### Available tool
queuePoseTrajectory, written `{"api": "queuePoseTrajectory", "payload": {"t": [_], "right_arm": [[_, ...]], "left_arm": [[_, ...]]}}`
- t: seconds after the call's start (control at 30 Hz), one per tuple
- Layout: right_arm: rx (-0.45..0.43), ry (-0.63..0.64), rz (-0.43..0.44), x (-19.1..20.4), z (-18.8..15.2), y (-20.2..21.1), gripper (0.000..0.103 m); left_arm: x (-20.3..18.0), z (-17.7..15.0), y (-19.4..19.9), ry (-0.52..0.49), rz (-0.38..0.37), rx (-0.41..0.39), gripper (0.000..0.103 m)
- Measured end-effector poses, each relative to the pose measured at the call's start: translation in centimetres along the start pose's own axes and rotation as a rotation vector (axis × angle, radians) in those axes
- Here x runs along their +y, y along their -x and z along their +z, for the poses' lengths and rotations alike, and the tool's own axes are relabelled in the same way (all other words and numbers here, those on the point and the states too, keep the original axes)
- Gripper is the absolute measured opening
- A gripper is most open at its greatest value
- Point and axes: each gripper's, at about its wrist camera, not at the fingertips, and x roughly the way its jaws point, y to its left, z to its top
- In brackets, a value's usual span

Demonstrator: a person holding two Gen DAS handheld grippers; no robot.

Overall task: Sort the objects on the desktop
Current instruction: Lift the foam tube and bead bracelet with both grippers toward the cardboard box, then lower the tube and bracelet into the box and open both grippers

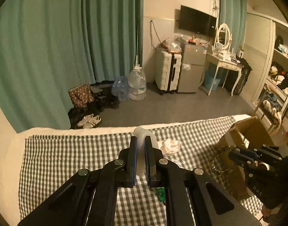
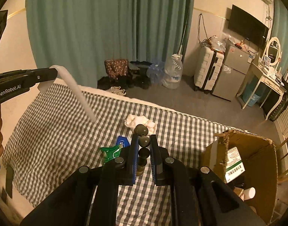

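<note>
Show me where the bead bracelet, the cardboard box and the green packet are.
bead bracelet (image 2: 144, 141), right wrist view, on a bead between the fingers.
cardboard box (image 2: 271, 173), right wrist view, on its inner wall.
green packet (image 2: 110, 153), right wrist view, on its crinkled face.

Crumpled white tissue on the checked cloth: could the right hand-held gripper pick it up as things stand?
Probably not yet. The right hand-held gripper is shut on a beaded bracelet, so it must drop that first. The crumpled white tissue itself lies uncovered just ahead.

Crumpled tissue (image 2: 141, 122) lies on the checked cloth (image 2: 55, 131) — cardboard box (image 2: 256, 162) at its right.
</note>
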Motion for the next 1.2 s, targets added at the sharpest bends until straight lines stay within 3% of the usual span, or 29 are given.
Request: {"api": "queuePoseTrajectory", "payload": {"t": [0.37,0.8,0.83,1.2], "right_arm": [[-0.061,-0.041,-0.038,-2.4,0.4,4.1,0.011],[-0.103,-0.092,-0.117,-7.3,0.2,8.3,0.011],[-0.068,-0.128,-0.204,-7.7,0.1,8.4,0.011],[-0.059,-0.171,-0.304,-13.2,-1.8,11.2,0.011]], "left_arm": [[-3.0,1.7,3.6,-0.009,-0.065,-0.060,0.007],[-11.3,4.2,4.7,-0.074,-0.157,-0.097,0.007],[-12.0,4.4,4.7,-0.080,-0.165,-0.098,0.007],[-20.6,5.4,4.0,-0.152,-0.248,-0.097,0.007]]}}
